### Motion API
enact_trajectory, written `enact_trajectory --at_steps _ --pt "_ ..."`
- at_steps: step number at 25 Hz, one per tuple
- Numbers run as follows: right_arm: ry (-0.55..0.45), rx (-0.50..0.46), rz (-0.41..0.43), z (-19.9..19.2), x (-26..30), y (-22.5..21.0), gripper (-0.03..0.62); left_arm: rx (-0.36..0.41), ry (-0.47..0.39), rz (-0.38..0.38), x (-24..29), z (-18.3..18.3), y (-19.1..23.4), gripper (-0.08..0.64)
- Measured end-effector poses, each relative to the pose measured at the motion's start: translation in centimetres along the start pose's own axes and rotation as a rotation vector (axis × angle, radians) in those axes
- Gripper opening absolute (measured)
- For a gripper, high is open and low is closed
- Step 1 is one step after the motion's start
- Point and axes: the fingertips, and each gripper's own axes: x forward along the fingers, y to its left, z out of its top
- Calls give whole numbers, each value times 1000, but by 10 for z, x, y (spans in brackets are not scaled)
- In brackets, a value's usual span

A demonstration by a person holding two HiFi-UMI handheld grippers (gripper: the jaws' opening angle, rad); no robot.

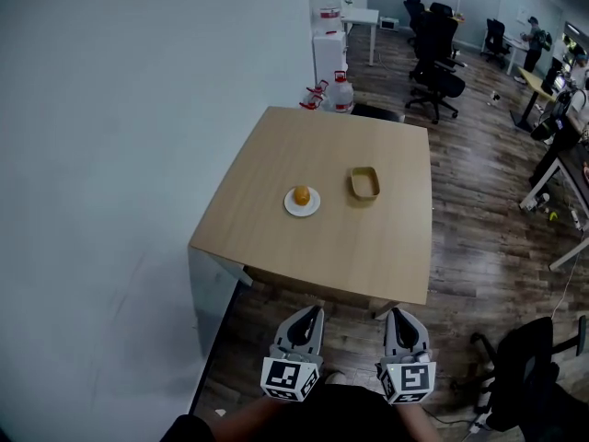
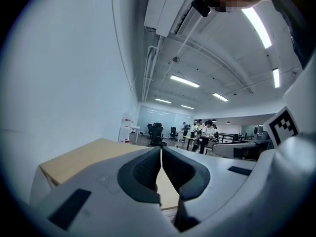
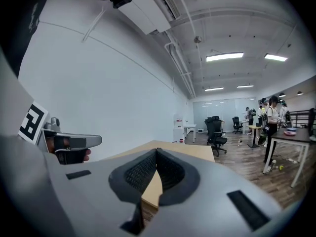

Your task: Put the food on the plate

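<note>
An orange piece of food (image 1: 301, 194) sits on a small white plate (image 1: 303, 207) near the middle of the wooden table (image 1: 276, 155). To its right lies an empty tan oval dish (image 1: 364, 182). Both grippers are held close to my body, well short of the table's near edge. My left gripper (image 1: 314, 311) is shut with nothing in it; its tips (image 2: 161, 150) meet in the left gripper view. My right gripper (image 1: 394, 312) is shut and empty too, its tips (image 3: 156, 151) touching in the right gripper view.
A white wall runs along the table's left side. A water jug (image 1: 340, 93) and a white dispenser (image 1: 328, 40) stand beyond the far edge. Black office chairs (image 1: 438, 53) and desks fill the back right; another chair (image 1: 529, 366) is at my right.
</note>
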Motion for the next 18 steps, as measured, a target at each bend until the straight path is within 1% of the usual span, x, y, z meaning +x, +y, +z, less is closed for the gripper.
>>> enact_trajectory --at_steps 4,9,13,18 --pt "5 -11 -9 2 -7 -4 60 -9 7 -21 13 1 -9 21" --pt "-26 -26 -18 9 -10 -3 60 12 -4 -48 21 5 -16 21" --pt "-36 -51 -46 9 -13 -17 60 -24 -14 -55 23 7 -24 21" --pt "-59 -62 -78 21 -8 -38 60 7 -49 -67 31 22 -29 21"
